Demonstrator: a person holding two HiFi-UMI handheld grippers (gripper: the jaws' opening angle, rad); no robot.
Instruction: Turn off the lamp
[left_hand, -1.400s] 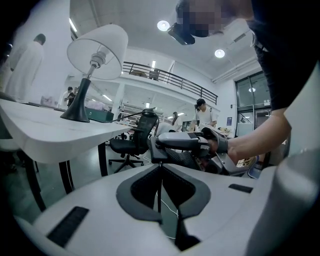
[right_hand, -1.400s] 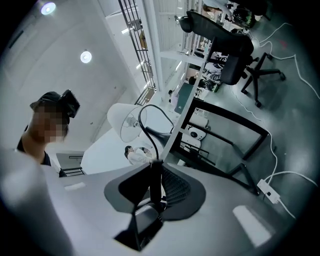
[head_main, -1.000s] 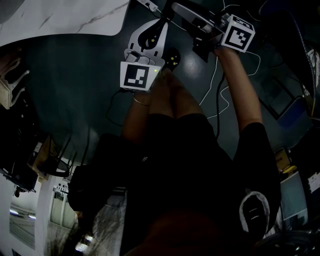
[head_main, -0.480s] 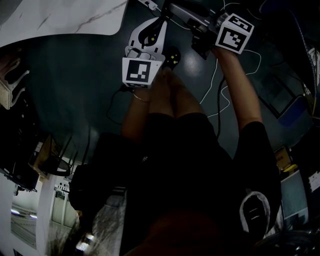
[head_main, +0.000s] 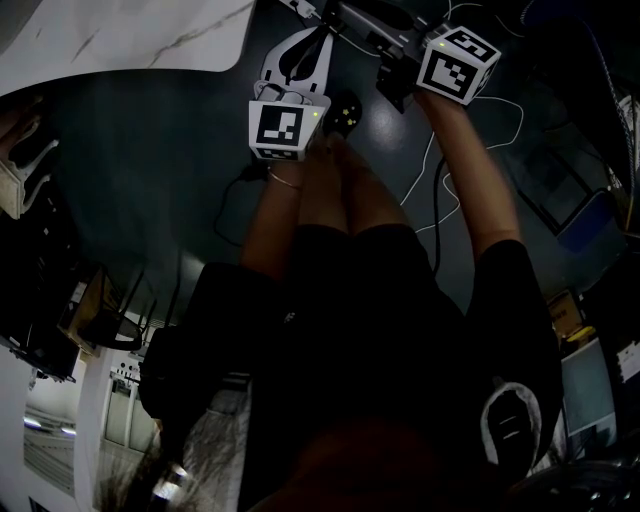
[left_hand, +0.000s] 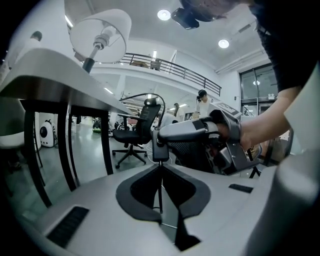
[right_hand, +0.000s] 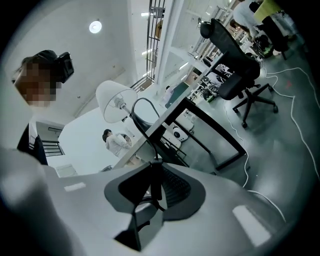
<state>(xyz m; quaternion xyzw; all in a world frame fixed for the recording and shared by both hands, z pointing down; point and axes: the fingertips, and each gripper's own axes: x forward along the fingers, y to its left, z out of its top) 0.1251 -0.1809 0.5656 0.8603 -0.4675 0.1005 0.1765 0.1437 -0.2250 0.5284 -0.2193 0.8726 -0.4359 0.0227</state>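
The lamp (left_hand: 100, 34), with a white shade, stands on the table above me; its shade (right_hand: 116, 100) also shows in the right gripper view. Its thin black cord (left_hand: 160, 192) hangs down from the table edge. On the cord sits a small black inline switch (left_hand: 160, 150). My left gripper (left_hand: 161, 172) is shut on the cord just below the switch. My right gripper (right_hand: 152, 175) is shut on the switch (right_hand: 151, 192), coming in from the side. In the head view the left gripper (head_main: 300, 50) and right gripper (head_main: 338, 15) meet near the top edge. Whether the lamp is lit I cannot tell.
The white marbled tabletop (head_main: 130, 40) rests on black legs (left_hand: 65, 150). A black office chair (left_hand: 137, 130) stands beyond it. White cables (head_main: 440, 150) trail over the dark floor by the person's feet (head_main: 345, 110). People stand far back.
Both grippers have slid toward the top of the head view, the right one also slightly left. Each keeps its grip on the cord and switch.
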